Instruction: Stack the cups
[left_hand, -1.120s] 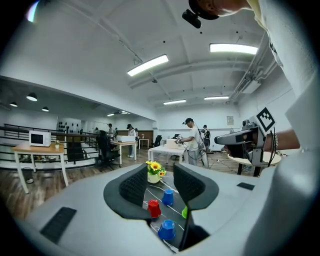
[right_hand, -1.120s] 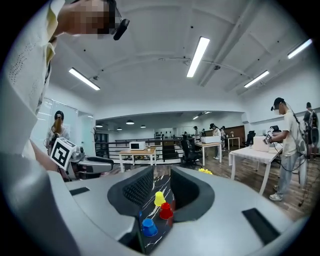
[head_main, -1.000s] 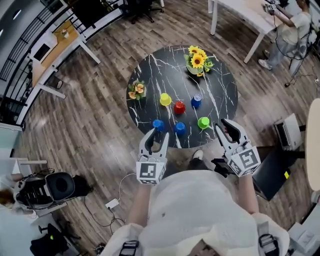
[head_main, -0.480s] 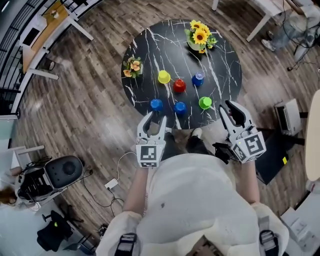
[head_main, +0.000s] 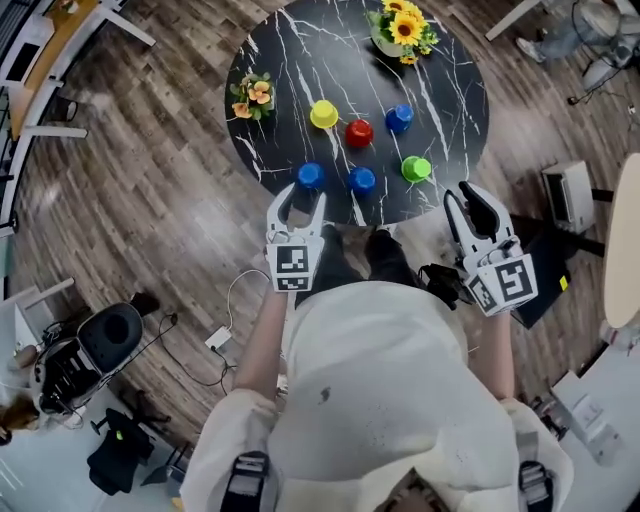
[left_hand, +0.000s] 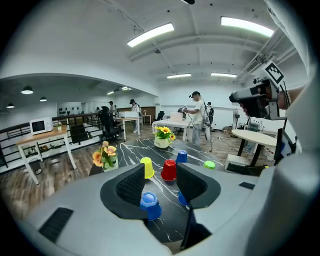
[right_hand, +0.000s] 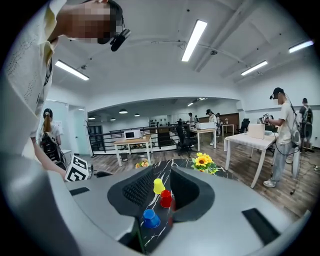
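Six upturned cups stand on the round black marble table (head_main: 455, 75): yellow (head_main: 323, 114), red (head_main: 359, 132), a far blue one (head_main: 399, 118), a near-left blue one (head_main: 310, 176), a near-middle blue one (head_main: 362, 181) and green (head_main: 416, 169). My left gripper (head_main: 298, 197) hovers at the table's near edge just short of the near-left blue cup (left_hand: 149, 205). Its jaws have just been opening, and they stand apart with nothing pressed between them. My right gripper (head_main: 468, 200) hangs off the table's near right edge, open and empty, below the green cup. Its own view looks between the jaws at a blue cup (right_hand: 150, 218), the red (right_hand: 166, 198) and the yellow (right_hand: 158, 186).
A sunflower vase (head_main: 400, 28) stands at the table's far side and a small orange flower pot (head_main: 250, 95) at its left. On the wooden floor lie a cable and plug (head_main: 218, 338) and a dark bag (head_main: 105, 345). Other tables, chairs and people fill the room behind.
Both grippers have come closer to the table's near edge and lower. The left one now reaches the near-left blue cup, with its jaws wider apart.
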